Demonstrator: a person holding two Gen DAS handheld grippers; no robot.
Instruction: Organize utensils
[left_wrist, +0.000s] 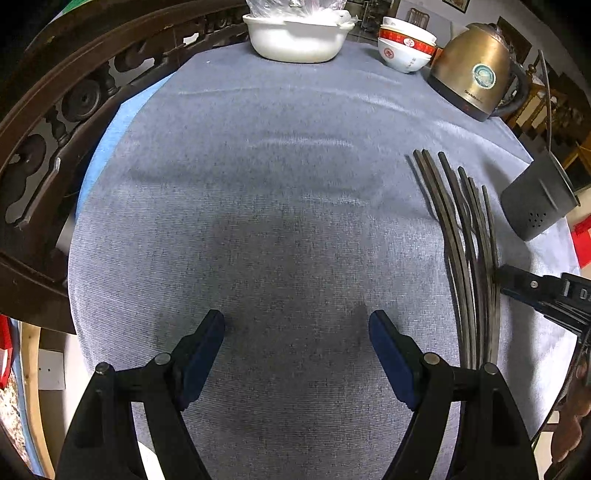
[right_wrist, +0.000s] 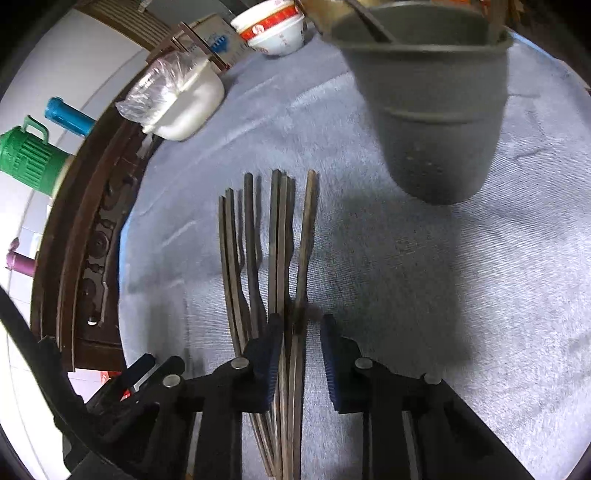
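A spread of long dark chopsticks (right_wrist: 275, 243) lay side by side on the blue-grey woven tablecloth (left_wrist: 280, 206), about seven square ends countable in the right wrist view, though some overlapped and the exact number could not be fixed. Their near ends ran out of sight beneath the right gripper (right_wrist: 301, 332), whose blue-padded jaws stood narrowed around two or three of the sticks, with a gap still showing at the right-hand pad, so a firm grip could not be confirmed. One grey perforated plastic utensil cup (right_wrist: 436, 122) stood just beyond the chopsticks to their right, with at least one dark utensil inside, its top cut off by the frame. The left gripper (left_wrist: 297, 325) hovered over bare cloth, jaws wide apart and empty, well to the left of the chopsticks. At the far edge of the table stood one white plastic tub (left_wrist: 295, 40) covered by a clear bag, a stack of white bowls with red bands (left_wrist: 406, 48), seemingly three, and one brass-coloured electric kettle (left_wrist: 480, 70). A carved dark wooden chair back (left_wrist: 66, 122) curved along the left.
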